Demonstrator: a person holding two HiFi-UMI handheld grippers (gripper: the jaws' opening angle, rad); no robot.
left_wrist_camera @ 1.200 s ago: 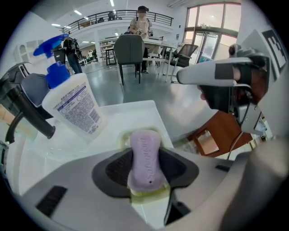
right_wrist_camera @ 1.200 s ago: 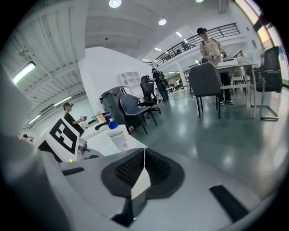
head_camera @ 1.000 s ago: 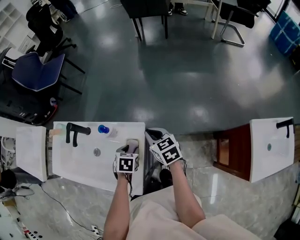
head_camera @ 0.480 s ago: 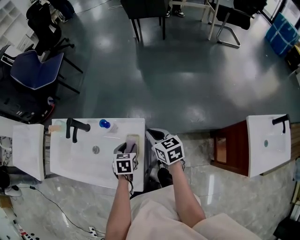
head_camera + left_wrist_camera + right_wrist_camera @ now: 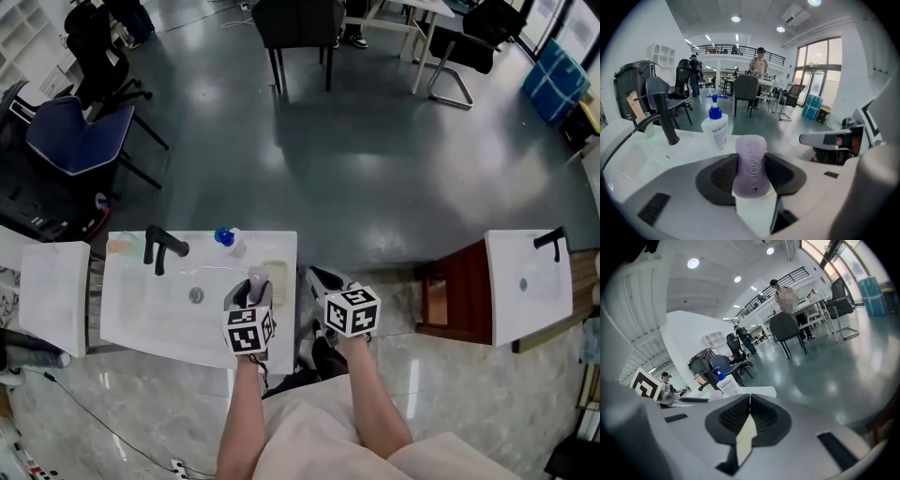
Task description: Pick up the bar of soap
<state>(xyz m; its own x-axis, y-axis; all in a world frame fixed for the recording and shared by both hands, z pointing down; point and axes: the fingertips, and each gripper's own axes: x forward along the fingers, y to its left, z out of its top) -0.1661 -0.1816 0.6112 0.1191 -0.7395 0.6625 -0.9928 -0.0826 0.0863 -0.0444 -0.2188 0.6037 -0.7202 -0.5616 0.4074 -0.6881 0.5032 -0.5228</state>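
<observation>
A lilac bar of soap (image 5: 751,165) stands on edge between the dark pads of my left gripper (image 5: 751,185), which is shut on it. In the head view the soap (image 5: 259,278) sticks out ahead of the left gripper (image 5: 255,289), above the right part of the white basin (image 5: 141,314). A pale soap dish (image 5: 275,273) lies bare just right of it, on the basin's rim. My right gripper (image 5: 324,279) hangs beside the basin's right edge. Its jaws are shut on nothing (image 5: 748,409).
A black faucet (image 5: 161,249) and a blue-capped pump bottle (image 5: 226,237) stand along the basin's far edge. A second basin (image 5: 525,286) on a brown stand is at the right. Chairs (image 5: 80,131) and tables stand on the dark floor beyond. People stand far off.
The left gripper closed on the soap at the dish and has drawn back with it, which leaves the dish bare. The right gripper stayed beside the basin.
</observation>
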